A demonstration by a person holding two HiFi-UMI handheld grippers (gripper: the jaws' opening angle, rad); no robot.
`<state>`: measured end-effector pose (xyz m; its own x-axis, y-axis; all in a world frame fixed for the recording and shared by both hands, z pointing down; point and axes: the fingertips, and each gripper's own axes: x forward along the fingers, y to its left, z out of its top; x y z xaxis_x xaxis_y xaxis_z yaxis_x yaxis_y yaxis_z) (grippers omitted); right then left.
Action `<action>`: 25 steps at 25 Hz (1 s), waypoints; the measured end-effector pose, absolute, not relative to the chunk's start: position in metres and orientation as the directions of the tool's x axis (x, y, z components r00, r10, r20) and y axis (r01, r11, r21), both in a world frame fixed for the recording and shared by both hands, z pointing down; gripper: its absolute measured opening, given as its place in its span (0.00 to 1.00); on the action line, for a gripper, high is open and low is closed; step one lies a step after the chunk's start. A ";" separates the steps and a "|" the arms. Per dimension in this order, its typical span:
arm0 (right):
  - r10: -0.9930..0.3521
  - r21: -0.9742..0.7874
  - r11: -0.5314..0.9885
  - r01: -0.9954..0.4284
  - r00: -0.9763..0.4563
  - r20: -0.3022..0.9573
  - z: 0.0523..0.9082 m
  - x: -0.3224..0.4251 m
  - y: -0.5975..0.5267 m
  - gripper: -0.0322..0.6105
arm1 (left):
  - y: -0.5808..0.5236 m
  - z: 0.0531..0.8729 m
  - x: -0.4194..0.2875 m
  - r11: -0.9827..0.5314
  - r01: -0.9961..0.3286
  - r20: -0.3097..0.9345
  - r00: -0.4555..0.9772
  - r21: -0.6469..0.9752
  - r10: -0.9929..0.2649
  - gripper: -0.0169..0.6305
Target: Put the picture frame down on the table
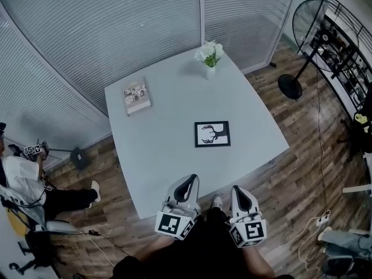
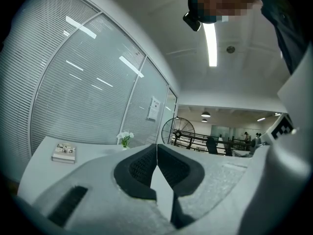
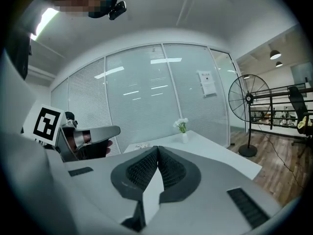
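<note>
A black picture frame (image 1: 212, 134) with a white mat and a dark stag print lies flat on the pale grey table (image 1: 163, 144), right of its middle. My left gripper (image 1: 187, 182) and right gripper (image 1: 241, 192) hang side by side at the table's near edge, well short of the frame. The left gripper (image 2: 156, 145) has its jaws pressed together with nothing between them. So does the right gripper (image 3: 157, 149), which holds nothing. The frame is hidden behind the jaws in both gripper views.
A small vase of white flowers (image 1: 210, 56) stands at the table's far edge, and a book (image 1: 136, 96) lies at the far left. A standing fan (image 1: 311, 36) is on the wooden floor to the right. A seated person (image 1: 26, 179) is at the left.
</note>
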<state>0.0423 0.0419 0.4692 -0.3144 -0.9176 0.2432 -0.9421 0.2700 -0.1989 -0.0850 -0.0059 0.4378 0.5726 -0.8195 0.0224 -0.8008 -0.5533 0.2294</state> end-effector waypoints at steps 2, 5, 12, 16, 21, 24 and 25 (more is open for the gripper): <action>-0.916 -0.195 0.276 -0.941 -0.319 0.243 0.470 0.047 0.039 0.07 | -0.007 0.438 -0.082 -0.547 -0.805 0.023 0.566 0.231 -0.824 0.06; -0.912 -0.192 0.288 -0.938 -0.330 0.242 0.470 0.051 0.035 0.07 | -0.007 0.440 -0.080 -0.538 -0.810 0.026 0.558 0.235 -0.829 0.06; -0.910 -0.188 0.301 -0.935 -0.340 0.235 0.470 0.063 0.036 0.07 | -0.003 0.439 -0.072 -0.530 -0.817 0.028 0.549 0.227 -0.835 0.06; -0.909 -0.177 0.310 -0.934 -0.346 0.232 0.468 0.069 0.036 0.07 | -0.001 0.436 -0.070 -0.523 -0.821 0.026 0.542 0.228 -0.840 0.06; -0.907 -0.178 0.320 -0.931 -0.355 0.227 0.465 0.073 0.036 0.07 | -0.001 0.434 -0.069 -0.517 -0.825 0.021 0.535 0.228 -0.844 0.06; -0.900 -0.178 0.334 -0.926 -0.369 0.232 0.464 0.070 0.036 0.07 | -0.002 0.431 -0.068 -0.516 -0.825 0.019 0.534 0.231 -0.845 0.06; -0.898 -0.178 0.338 -0.924 -0.373 0.233 0.464 0.069 0.037 0.07 | -0.001 0.430 -0.068 -0.517 -0.824 0.019 0.535 0.232 -0.845 0.06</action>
